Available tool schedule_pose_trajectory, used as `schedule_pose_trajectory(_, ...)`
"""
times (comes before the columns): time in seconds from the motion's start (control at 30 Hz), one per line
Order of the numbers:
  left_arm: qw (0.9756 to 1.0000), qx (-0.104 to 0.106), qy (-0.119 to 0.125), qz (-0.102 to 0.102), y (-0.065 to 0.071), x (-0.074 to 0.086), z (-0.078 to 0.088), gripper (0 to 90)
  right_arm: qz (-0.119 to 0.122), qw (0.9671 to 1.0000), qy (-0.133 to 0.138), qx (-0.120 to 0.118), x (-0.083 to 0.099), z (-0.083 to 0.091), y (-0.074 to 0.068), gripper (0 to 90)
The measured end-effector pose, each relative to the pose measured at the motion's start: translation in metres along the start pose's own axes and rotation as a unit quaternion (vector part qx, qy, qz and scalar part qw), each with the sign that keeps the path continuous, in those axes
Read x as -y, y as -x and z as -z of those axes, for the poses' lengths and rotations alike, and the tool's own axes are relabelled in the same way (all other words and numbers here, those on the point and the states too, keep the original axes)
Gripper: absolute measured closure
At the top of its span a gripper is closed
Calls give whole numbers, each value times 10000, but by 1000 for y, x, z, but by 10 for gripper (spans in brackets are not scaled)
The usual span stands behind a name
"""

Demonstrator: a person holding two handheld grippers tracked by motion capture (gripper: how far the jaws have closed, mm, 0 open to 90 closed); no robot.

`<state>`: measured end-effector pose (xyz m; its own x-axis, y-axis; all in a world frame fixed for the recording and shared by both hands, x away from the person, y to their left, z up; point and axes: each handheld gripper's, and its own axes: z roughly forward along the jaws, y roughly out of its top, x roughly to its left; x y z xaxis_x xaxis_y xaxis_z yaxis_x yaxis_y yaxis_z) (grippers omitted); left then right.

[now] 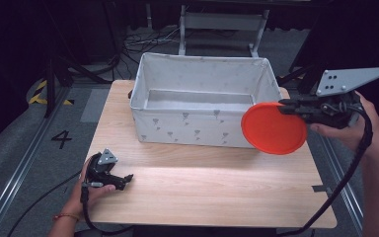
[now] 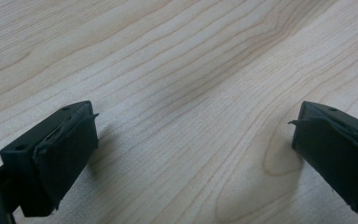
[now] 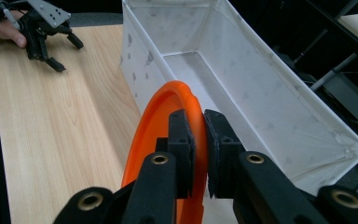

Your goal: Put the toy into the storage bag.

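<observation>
The wooden table (image 1: 217, 192) is carrying a white fabric bin (image 1: 205, 98), which is sitting across the far half of the top, its long front wall facing the person and its far wall reaching the table's far edge. The bin is standing upright with its mouth open.

An orange plate (image 1: 274, 128) is hanging in the air on edge at the bin's right front corner, above the table's right side, its flat face turned toward the high camera. In the right gripper view the plate's rim (image 3: 168, 93) is standing just beside the bin's near wall.

The right gripper (image 1: 288, 107) is gripping that plate by its rim, its jaws pressed tight with the thin rim pinched between the pads (image 3: 184, 144). The person's hand is holding it above the table's right edge.

The left gripper (image 1: 128, 177) is lying near the table's front left corner, resting under the person's hand. Its jaws are standing wide apart with bare wood between them, holding nothing (image 2: 193, 140).
</observation>
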<state>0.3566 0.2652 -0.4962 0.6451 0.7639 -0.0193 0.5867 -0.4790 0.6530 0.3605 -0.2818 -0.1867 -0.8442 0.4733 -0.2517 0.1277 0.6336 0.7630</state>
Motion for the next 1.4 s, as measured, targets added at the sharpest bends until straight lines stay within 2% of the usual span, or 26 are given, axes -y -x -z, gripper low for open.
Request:
schedule_pose_trajectory(0.1,10000,-1,-2,-5,0,0,0,6,-2,10000,5,13,-8,-2,6,818)
schedule_pose_trajectory(0.4,10000,-10,6,-11,0,0,0,6,-82,9996,17,254,-30,-2,31,819)
schedule_pose_trajectory(0.6,10000,-1,-2,-6,0,0,0,6,-75,9995,-72,299,-42,-16,46,819)
schedule_pose_trajectory(0.8,10000,-11,5,-13,0,0,0,6,-122,9995,-121,258,-45,-34,59,819)
schedule_pose_trajectory(1.1,10000,5,-22,-21,0,0,0,6,-105,9997,60,204,-51,-58,79,819)
schedule_pose_trajectory(1.27,10000,-3,-18,-38,-1,0,0,6,-351,9992,102,170,-46,-67,96,819)
schedule_pose_trajectory(1.4,10000,30,-25,-39,-1,0,0,6,-411,9988,43,251,-42,-74,105,819)
